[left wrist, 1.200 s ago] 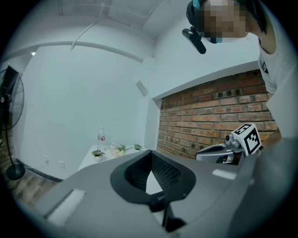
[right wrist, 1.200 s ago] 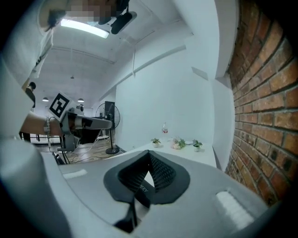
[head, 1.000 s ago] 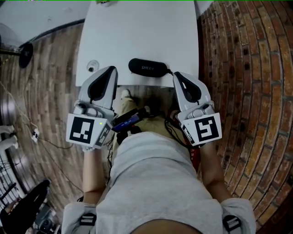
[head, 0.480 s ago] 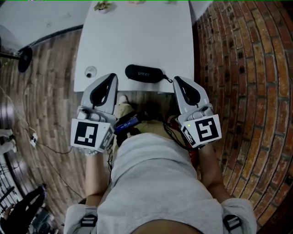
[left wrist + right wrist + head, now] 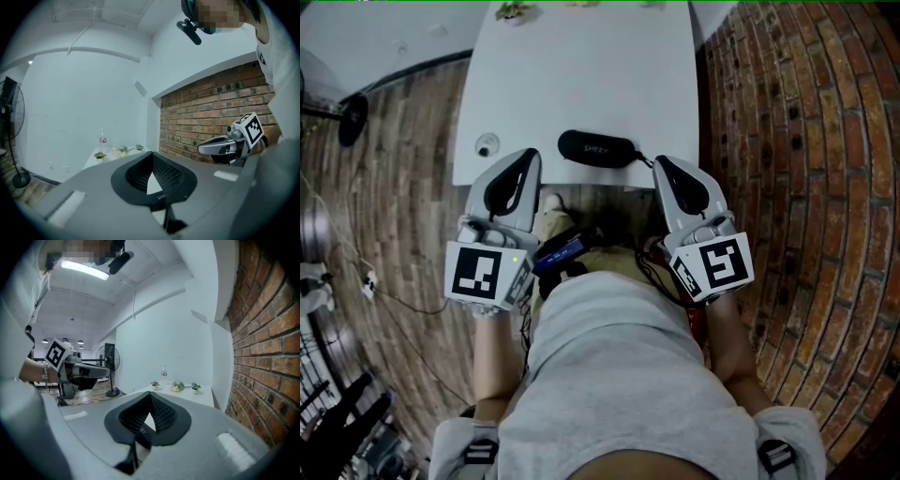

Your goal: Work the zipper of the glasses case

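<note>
A black glasses case (image 5: 598, 148) with white lettering lies on the white table (image 5: 581, 75), close to its near edge. Its zipper pull (image 5: 644, 160) sticks out at the right end. My left gripper (image 5: 529, 156) hovers just left of the case, shut and holding nothing. My right gripper (image 5: 661, 162) is at the case's right end, near the pull, also shut and holding nothing. In the left gripper view the pads (image 5: 161, 171) meet, and a bit of the case (image 5: 162, 197) shows below them. The right gripper view shows the same: pads (image 5: 159, 413) together, case (image 5: 142, 431) beneath.
A small round white device (image 5: 487, 146) sits on the table's near left corner. Potted plants (image 5: 514, 11) and a bottle (image 5: 102, 138) stand at the far end. A brick wall (image 5: 806, 141) runs along the right. A floor fan (image 5: 112, 364) stands to the left, with cables on the wooden floor (image 5: 384, 234).
The head view has shifted slightly, so the table sits a little differently in the picture. Both grippers and the case keep their places.
</note>
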Available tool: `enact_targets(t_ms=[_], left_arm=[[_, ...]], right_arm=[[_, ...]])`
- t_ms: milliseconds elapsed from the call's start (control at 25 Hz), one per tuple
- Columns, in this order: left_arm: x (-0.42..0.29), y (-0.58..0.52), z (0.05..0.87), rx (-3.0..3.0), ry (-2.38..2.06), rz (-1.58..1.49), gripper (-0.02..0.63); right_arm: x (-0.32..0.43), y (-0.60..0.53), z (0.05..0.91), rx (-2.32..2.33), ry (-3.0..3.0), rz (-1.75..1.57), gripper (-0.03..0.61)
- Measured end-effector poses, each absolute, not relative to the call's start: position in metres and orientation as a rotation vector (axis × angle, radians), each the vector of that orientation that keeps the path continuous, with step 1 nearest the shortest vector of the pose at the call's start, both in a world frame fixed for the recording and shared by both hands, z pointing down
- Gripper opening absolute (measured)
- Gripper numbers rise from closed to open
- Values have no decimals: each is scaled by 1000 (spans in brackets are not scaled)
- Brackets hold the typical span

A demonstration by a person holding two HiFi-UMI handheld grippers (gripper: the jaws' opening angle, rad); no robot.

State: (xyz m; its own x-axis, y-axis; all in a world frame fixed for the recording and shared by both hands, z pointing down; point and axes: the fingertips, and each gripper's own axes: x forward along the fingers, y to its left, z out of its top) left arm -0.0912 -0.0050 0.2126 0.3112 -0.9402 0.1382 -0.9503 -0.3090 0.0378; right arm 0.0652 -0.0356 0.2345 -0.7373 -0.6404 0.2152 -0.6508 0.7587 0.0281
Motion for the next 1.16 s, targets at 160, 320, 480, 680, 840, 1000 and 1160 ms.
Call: enact_targets(t_ms=[160, 320, 480, 680, 840, 1000, 1160], left_arm=[[-93, -3, 212, 2452, -1779, 133, 14], [-95, -2, 211, 2449, -1780, 135, 14], [-95, -1, 211, 2450, -1783, 134, 14], [-95, 2, 211, 2447, -1794, 129, 14], [-97, 3, 210, 2446, -1803, 121, 14], [-100, 4, 210, 2440, -1811, 116, 14], [-103, 5, 211, 2436, -1817, 114, 14]], right_arm=[[61, -32, 234, 1008, -2748, 68, 2], [59, -32, 233, 1002, -2748, 65, 2], [58, -30, 233, 996, -2748, 62, 2], [56, -27, 234, 985, -2753, 59, 2], [54, -26, 236, 979, -2755, 61, 2], [52, -24, 238, 978, -2743, 60, 2], [52, -24, 240, 978, -2739, 61, 2]])
